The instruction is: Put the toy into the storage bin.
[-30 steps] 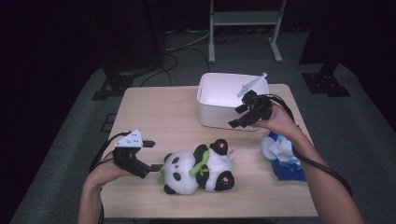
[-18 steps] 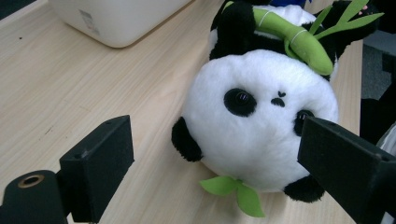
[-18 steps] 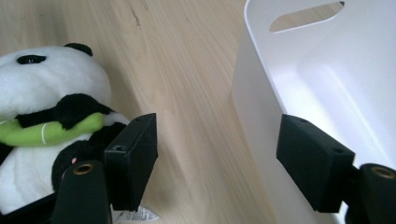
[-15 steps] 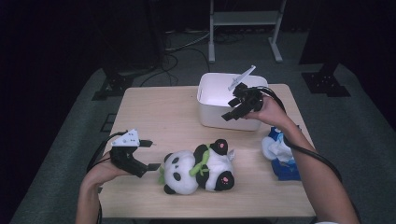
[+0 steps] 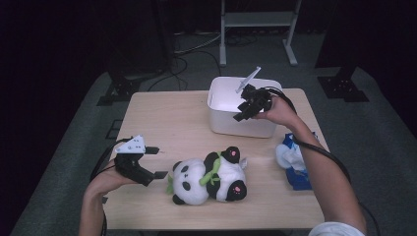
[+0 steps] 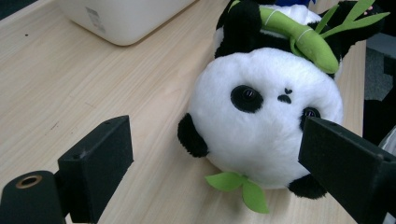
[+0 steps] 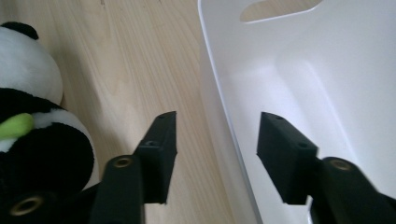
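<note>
Both my grippers open: left at the panda, right over the bin wall.

My left gripper (image 5: pixel 150 161) rested on the table (image 5: pixel 162 123), jaws spread wide and empty, aimed at the plush panda (image 5: pixel 209 175) lying just beside it (head toward me, bamboo sprig on its body). My right gripper (image 5: pixel 244 109) hung above the white bin (image 5: pixel 231 123), jaws parted and straddling its near wall, gripping nothing. A blue-and-white plush (image 5: pixel 295 160) lay near the table's right edge.

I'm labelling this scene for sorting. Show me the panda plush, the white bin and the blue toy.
panda plush (image 5: pixel 209 177): high view, on its white belly near the green bamboo.
white bin (image 5: pixel 241 129): high view, on its front outer wall.
blue toy (image 5: pixel 295 164): high view, on its blue and white body beside the right forearm.
</note>
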A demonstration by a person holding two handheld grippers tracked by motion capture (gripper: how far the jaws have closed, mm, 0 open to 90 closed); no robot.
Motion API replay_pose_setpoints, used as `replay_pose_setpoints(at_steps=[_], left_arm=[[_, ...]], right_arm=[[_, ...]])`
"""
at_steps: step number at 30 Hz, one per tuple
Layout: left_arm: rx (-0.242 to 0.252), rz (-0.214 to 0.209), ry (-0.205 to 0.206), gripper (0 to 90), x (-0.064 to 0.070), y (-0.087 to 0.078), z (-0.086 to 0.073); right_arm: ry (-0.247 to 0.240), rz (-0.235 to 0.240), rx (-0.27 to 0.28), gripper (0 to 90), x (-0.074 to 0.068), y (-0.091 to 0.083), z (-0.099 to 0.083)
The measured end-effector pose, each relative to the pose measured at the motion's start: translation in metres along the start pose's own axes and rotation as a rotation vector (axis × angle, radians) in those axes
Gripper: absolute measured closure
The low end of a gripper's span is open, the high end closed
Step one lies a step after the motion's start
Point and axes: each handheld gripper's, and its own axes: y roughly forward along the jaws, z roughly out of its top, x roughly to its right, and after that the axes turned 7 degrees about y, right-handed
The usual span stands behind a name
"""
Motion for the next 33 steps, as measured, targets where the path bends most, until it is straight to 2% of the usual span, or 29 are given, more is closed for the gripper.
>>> replay_pose_setpoints(at_steps=[3,8,12,23,33], left_arm=[[0.005,-0.005,0.001,8.7,0.0,0.0,0.0],[-0.002,-0.006,-0.003,8.7,0.0,0.001,0.0],[0.001,-0.009,-0.003,8.7,0.0,0.001,0.0],[0.008,-0.016,-0.006,8.7,0.001,0.001,0.0],[0.015,-0.02,-0.007,8.7,0.001,0.0,0.001]], right_arm=[[-0.014,0.009,-0.015,65.4,0.001,0.005,0.001],[-0.038,-0.004,-0.012,75.3,0.001,0.009,0.001],[-0.045,0.014,0.003,82.4,0.002,0.01,0.001],[-0.115,0.066,0.007,86.5,-0.011,0.013,0.005],[-0.158,0.113,0.0,86.0,-0.026,0.016,0.007]])
